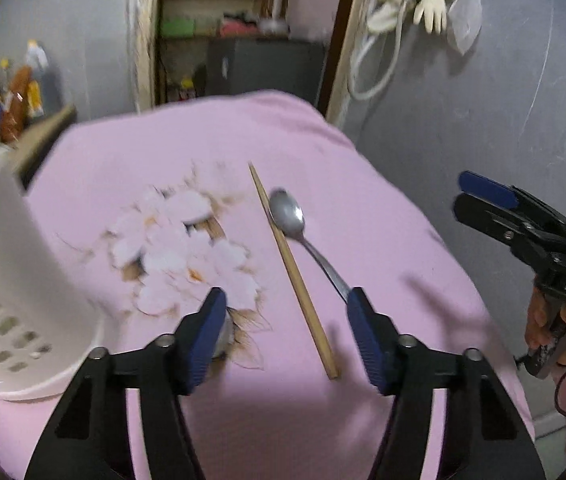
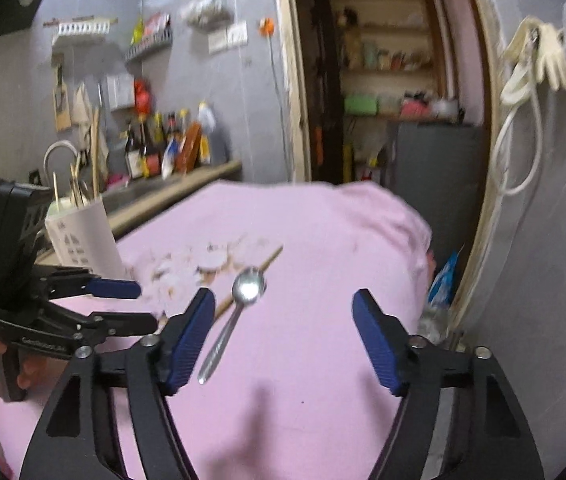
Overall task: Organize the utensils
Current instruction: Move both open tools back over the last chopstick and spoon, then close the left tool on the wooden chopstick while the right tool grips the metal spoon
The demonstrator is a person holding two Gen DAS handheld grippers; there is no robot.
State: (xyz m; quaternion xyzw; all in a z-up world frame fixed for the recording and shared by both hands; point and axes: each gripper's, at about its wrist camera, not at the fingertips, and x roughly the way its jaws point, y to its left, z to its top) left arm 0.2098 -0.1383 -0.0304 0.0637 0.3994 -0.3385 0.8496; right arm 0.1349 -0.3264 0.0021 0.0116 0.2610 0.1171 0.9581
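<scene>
**A:** Utensils first: between the spread pads of the left tool (image 1: 283,336) lie a long pale wooden chopstick (image 1: 293,270) and a small shiny steel spoon (image 1: 303,236), both flat on the pink flower-printed cloth (image 1: 383,240) over the desk. Nothing is pinched. The right tool (image 2: 283,336) is also spread wide and empty, with the spoon just ahead of its left pad.

**B:** How will they handle?

**A:** My guess: both are light and stiff. The spoon looks smooth and slippery, and its thin handle lies almost flush with the cloth, so the pads may slide off. I'd take it at the neck, where the handle rises toward the bowl. The chopstick is slim and could roll; grip it near the middle, across its width.

**B:** Which way do they point?

**A:** In the left wrist view, the long axes run nearly parallel, from near-right to far-left. The spoon's bowl is at the far end, facing up, with its handle toward the tool. The two lie just beside each other; whether they touch I can't tell.

**B:** And the destination?

**A:** Probably the white perforated plastic holder (image 1: 11,280), on the left edge of the cloth.
</scene>
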